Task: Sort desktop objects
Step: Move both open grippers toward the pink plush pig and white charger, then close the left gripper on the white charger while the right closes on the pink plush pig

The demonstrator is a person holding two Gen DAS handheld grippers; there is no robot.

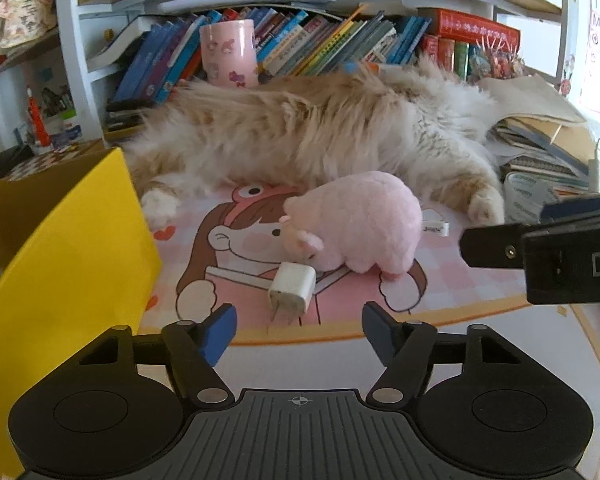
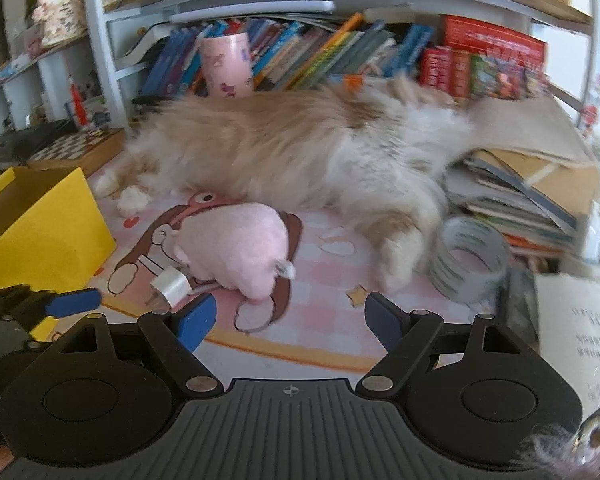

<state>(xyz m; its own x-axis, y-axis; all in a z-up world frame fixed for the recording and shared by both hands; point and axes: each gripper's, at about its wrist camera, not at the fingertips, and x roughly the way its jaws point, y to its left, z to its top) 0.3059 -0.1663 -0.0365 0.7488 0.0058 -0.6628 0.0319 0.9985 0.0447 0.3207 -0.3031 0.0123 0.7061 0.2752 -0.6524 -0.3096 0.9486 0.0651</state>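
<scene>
A white charger plug (image 1: 291, 285) lies on the cartoon desk mat (image 1: 452, 280), its 2 prongs pointing toward the left gripper (image 1: 299, 330), and its far end touches a pink plush pig (image 1: 354, 222) lying just behind it. In the right wrist view the plug (image 2: 171, 286) is blurred and partly cut by the pig (image 2: 236, 248). The left gripper sits just short of the plug with its blue-padded fingers spread wide and nothing between them. The right gripper (image 2: 290, 320) is likewise spread and empty, over the mat's near edge; in the left wrist view only its black side shows at the right edge.

A roll of clear tape (image 2: 470, 266) stands on its side right of the mat, close by the cat's hind paw. A yellow box (image 1: 60, 280) sits at the left, cropped by the frame, its inside barely visible.

A long-haired cat (image 1: 320, 128) sprawls across the back of the mat, its head out of sight. Behind it stand a pink cup (image 1: 229, 53) and a shelf of leaning books (image 1: 340, 40); a messy paper stack (image 2: 532, 184) lies to the right.
</scene>
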